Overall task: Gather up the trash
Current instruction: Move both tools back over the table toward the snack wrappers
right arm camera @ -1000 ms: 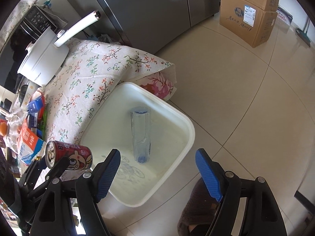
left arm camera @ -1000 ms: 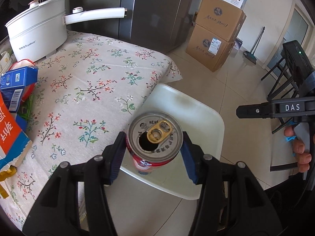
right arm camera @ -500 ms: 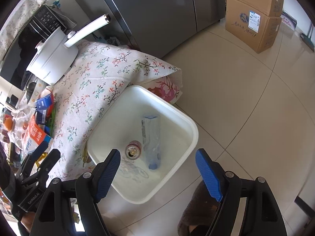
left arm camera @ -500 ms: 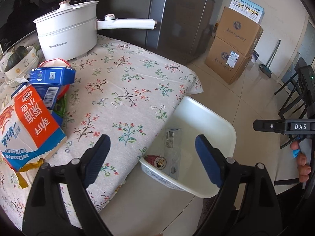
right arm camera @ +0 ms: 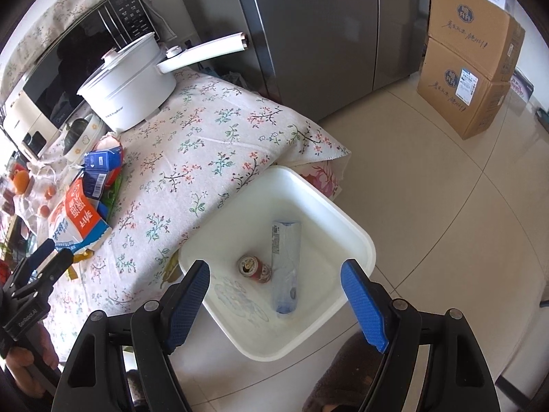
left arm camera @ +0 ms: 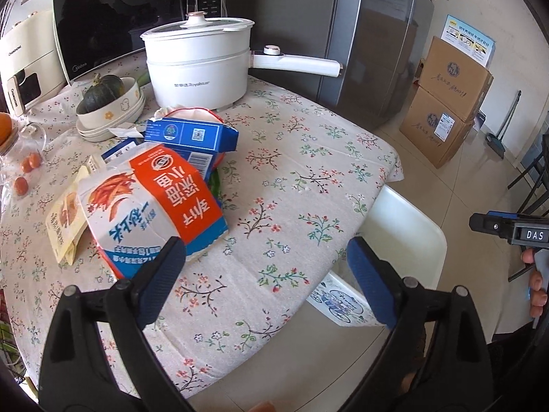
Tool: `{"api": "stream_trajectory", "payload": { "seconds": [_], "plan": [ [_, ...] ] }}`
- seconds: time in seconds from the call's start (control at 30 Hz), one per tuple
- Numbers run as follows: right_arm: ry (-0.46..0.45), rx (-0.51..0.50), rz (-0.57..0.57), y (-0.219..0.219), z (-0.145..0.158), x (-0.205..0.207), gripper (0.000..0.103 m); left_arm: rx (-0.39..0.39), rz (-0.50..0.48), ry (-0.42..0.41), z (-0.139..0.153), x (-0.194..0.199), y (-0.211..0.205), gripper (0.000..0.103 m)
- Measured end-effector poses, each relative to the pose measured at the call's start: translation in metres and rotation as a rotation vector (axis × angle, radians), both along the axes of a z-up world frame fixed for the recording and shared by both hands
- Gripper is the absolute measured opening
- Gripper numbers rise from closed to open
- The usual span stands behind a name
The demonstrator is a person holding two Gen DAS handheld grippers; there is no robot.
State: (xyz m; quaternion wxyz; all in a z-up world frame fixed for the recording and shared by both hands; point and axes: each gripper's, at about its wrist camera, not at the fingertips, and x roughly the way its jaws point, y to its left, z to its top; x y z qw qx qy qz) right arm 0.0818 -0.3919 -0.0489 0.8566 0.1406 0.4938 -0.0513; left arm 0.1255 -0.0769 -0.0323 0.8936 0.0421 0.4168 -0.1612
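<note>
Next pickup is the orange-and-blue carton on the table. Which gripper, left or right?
Left. The left gripper, jaws opening with nothing between them, sits beside the orange-and-blue carton. The right gripper is open over the white bin.

In the left wrist view the table edge hides most of the bin, so the can and bottle inside it cannot be seen there. The orange carton covers much of the blue box and a green scrap behind it. The orange is cut off at the left edge. In the right wrist view the can's label is too small to read, and the brown thing at the bottom edge is cut off.
</note>
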Motion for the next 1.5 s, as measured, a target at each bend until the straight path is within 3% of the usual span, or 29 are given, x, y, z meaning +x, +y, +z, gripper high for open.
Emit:
{"api": "stream_trajectory", "payload": {
  "seconds": [0.4,0.73,1.5],
  "plan": [
    [-0.057,-0.115,0.082,0.051,0.017,0.013,0.086,0.045,0.134,-0.036,0.012,-0.007,0.061,0.100],
    [-0.097,-0.146,0.154,0.094,0.024,0.027,0.092,0.063,0.208,-0.034,0.012,-0.006,0.102,0.100],
    [-0.088,-0.150,0.271,0.186,0.008,0.073,0.096,0.006,0.384,-0.018,0.012,0.005,0.181,0.102]
  ]
}}
